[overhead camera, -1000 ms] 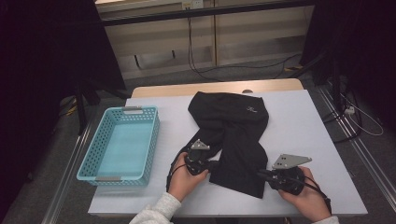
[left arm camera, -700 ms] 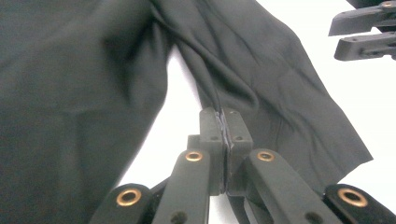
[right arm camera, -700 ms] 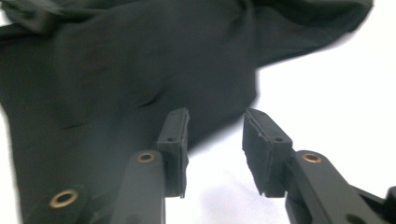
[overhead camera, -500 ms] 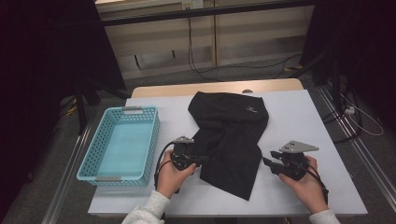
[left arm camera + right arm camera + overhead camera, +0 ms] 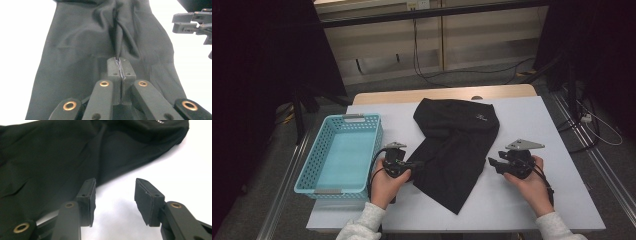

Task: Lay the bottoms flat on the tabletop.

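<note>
Now keep left gripper (image 5: 120,65) clenched on black garment (image 5: 457,150) fold; bring right gripper (image 5: 115,195), jaws just opened and empty, onto the near edge, pull flat along tabletop (image 5: 532,120).

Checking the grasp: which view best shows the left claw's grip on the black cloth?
Left gripper view: the left claw is shut on a pinched fold of the black fabric garment. The high view shows it small at the cloth's edge; the right gripper view shows just the cloth.
</note>
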The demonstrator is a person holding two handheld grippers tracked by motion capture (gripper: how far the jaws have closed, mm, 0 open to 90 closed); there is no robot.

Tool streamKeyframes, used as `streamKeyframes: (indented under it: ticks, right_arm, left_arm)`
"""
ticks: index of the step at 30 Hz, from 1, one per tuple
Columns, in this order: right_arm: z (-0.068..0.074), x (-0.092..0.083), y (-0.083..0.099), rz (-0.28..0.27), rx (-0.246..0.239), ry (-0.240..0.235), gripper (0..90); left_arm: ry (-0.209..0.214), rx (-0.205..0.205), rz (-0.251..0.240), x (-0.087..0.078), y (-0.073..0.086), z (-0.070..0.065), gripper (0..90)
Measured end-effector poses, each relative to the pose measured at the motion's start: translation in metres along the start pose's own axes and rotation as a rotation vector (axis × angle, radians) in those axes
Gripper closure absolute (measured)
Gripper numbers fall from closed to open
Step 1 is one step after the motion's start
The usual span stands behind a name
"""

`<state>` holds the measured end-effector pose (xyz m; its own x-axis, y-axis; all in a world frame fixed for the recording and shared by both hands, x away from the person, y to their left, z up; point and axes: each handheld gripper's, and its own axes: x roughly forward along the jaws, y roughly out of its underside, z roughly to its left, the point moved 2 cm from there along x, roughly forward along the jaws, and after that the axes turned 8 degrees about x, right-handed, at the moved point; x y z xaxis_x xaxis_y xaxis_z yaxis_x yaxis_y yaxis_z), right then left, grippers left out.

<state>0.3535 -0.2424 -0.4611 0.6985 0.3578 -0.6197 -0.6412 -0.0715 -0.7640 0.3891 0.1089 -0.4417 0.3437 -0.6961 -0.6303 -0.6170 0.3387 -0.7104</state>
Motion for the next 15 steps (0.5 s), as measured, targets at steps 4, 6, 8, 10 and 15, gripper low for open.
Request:
streamKeyframes:
  ticks: [4,6,8,10,15]
  right_arm:
    - [-0.004,0.011,-0.004,0.010,0.029,0.023,52.8]
    - [-0.004,0.020,-0.008,0.024,0.033,0.031,52.8]
    - [-0.003,0.024,-0.009,0.029,0.029,0.035,52.0]
    - [0.000,0.030,-0.012,0.040,0.031,0.033,50.9]
    - [0.008,0.042,-0.014,0.060,-0.017,0.050,63.7]
  left_arm:
    - [-0.009,-0.010,-0.003,-0.002,0.002,0.003,89.2]
    - [-0.020,-0.014,-0.010,-0.004,0.002,0.005,89.2]
    - [-0.025,-0.021,-0.019,-0.006,0.003,0.007,89.2]
    - [-0.032,-0.025,-0.024,-0.008,0.004,0.008,89.2]
    - [-0.037,-0.023,-0.026,-0.009,0.007,0.007,89.2]
